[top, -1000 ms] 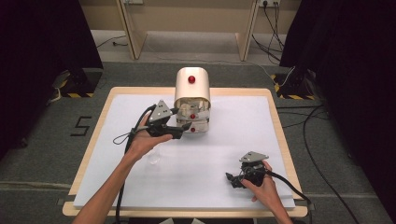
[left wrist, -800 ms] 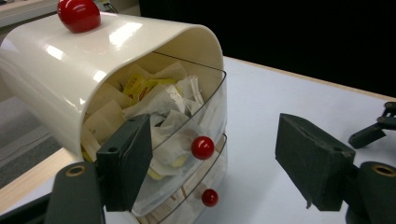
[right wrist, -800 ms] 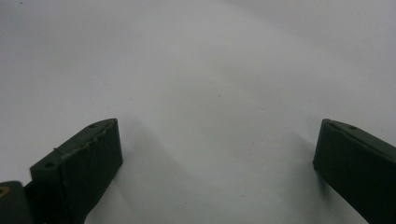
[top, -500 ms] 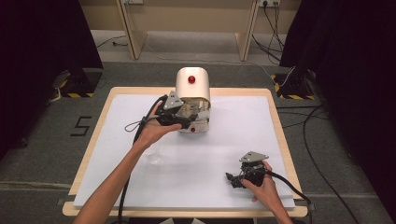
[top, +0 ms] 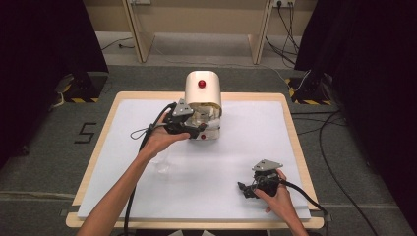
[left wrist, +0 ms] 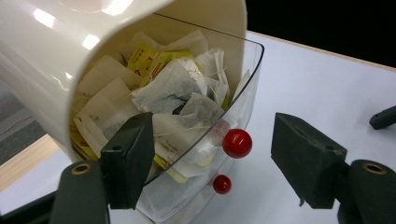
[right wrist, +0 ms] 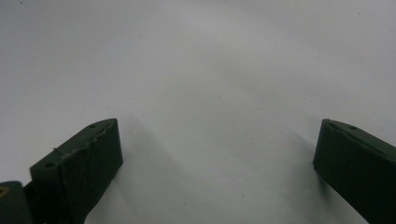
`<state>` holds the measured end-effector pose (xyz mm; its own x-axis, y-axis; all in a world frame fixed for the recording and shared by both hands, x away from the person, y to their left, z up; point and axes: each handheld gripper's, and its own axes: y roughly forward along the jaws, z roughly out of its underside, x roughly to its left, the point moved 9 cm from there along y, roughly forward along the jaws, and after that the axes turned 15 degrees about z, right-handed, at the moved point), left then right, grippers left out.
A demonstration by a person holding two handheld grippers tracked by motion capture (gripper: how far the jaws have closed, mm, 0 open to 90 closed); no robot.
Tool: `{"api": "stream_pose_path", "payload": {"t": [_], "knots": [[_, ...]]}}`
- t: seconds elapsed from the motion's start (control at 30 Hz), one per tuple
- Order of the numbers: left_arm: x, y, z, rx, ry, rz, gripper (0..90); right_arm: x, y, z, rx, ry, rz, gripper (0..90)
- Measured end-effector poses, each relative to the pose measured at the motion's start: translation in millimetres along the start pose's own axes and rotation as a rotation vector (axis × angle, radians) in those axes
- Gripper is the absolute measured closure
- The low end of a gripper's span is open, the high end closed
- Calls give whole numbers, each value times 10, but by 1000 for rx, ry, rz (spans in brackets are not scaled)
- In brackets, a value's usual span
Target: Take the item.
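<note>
Left gripper (left wrist: 212,161) jaws apart, just been closing, straddled red knob (left wrist: 237,143) of tea-bag dispenser (top: 202,93); off-centre squeeze risked slipping. Right gripper (top: 253,187), near-right of dispenser, gaped empty.

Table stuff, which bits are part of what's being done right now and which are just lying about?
In use:
tea bag dispenser
tea bags
clear tray
red knob
left gripper, open

Lying about:
right gripper, open on the table
clear cup
</note>
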<state>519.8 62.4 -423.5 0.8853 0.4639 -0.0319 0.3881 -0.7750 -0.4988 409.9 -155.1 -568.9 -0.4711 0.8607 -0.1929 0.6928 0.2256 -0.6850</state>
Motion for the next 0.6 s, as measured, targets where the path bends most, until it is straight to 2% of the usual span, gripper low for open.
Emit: {"api": "stream_pose_path", "payload": {"t": [0.2, 0.6], "knots": [[-160, -44, 74, 9, 42, -13, 324, -3, 1, 1, -1, -3, 0, 17], [-345, -98, 147, 26, 64, -7, 338, -6, 2, 0, -2, -5, 2, 17]]}}
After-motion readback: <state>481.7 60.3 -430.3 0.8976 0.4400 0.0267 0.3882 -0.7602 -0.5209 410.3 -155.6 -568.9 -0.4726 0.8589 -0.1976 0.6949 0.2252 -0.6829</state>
